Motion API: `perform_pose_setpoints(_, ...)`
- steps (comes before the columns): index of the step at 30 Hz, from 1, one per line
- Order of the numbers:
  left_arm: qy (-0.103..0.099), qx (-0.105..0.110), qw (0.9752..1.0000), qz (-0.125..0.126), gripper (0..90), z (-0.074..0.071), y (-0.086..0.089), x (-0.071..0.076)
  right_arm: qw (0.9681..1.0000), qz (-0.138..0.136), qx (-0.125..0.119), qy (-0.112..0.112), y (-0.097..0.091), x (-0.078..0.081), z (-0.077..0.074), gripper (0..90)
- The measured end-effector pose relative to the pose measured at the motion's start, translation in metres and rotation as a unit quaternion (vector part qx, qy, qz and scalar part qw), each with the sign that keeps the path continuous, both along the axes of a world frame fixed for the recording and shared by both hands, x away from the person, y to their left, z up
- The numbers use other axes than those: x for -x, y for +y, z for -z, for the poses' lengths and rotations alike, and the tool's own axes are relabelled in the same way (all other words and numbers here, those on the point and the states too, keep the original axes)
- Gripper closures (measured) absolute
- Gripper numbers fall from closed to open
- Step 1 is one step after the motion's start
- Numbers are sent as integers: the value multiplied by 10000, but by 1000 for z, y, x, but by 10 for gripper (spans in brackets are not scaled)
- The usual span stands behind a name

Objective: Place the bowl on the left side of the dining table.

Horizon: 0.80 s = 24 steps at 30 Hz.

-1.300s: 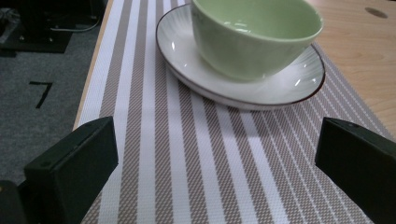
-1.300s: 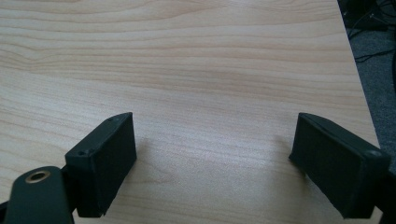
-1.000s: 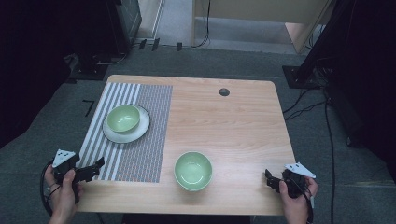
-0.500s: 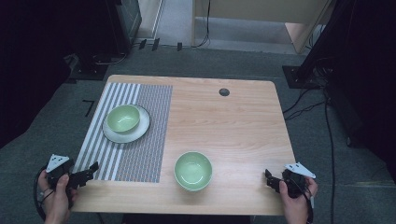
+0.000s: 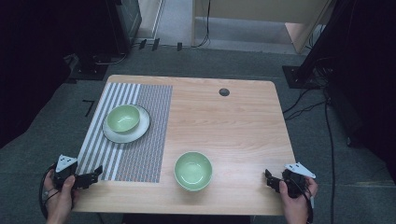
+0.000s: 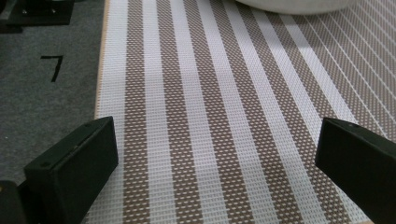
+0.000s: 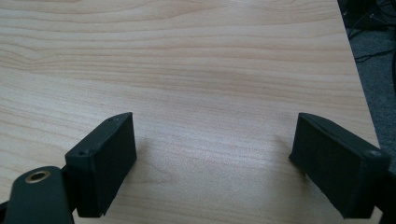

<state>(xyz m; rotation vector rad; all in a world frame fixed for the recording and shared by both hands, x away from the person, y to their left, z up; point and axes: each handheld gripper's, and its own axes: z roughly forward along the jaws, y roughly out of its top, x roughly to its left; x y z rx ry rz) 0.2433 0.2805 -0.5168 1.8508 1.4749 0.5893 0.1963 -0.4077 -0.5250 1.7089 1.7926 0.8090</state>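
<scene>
A green bowl (image 5: pixel 123 117) sits on a white plate (image 5: pixel 138 131) on the striped placemat (image 5: pixel 144 154) at the table's left. A second green bowl (image 5: pixel 193 170) stands on the bare wood near the front edge. My left gripper (image 5: pixel 93 176) is held at the front left corner, open, its jaws wide apart over the placemat (image 6: pixel 219 116) with nothing between them; the plate's rim (image 6: pixel 289 4) shows at the top. My right gripper (image 5: pixel 268 178) is at the front right corner, open and empty over bare wood (image 7: pixel 210 70).
A small dark round cap (image 5: pixel 224 92) lies near the table's far edge. Grey carpet (image 5: pixel 224 60) surrounds the table, with cables (image 5: pixel 308 105) and dark stands at the right and back. A black mark (image 6: pixel 53 65) is on the floor left of the table.
My left gripper has drawn back toward the front left corner, a little off the placemat. The right gripper and both bowls have stayed put.
</scene>
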Motion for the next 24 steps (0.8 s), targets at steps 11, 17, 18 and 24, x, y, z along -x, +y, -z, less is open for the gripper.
perform_pose_setpoints(11,175,-404,9989,131,0,2,-8,-2,10000,10,-7,-2,0,0,0,138)
perform_pose_setpoints(17,182,-419,9988,167,0,2,-8,-1,10000,32,-4,-7,1,0,0,140)
perform_pose_setpoints(18,183,-419,9988,168,0,2,-8,-1,10000,32,-4,-6,1,0,0,139)
perform_pose_setpoints(24,185,-415,9988,164,0,2,-8,-2,10000,58,10,-12,2,1,0,169)
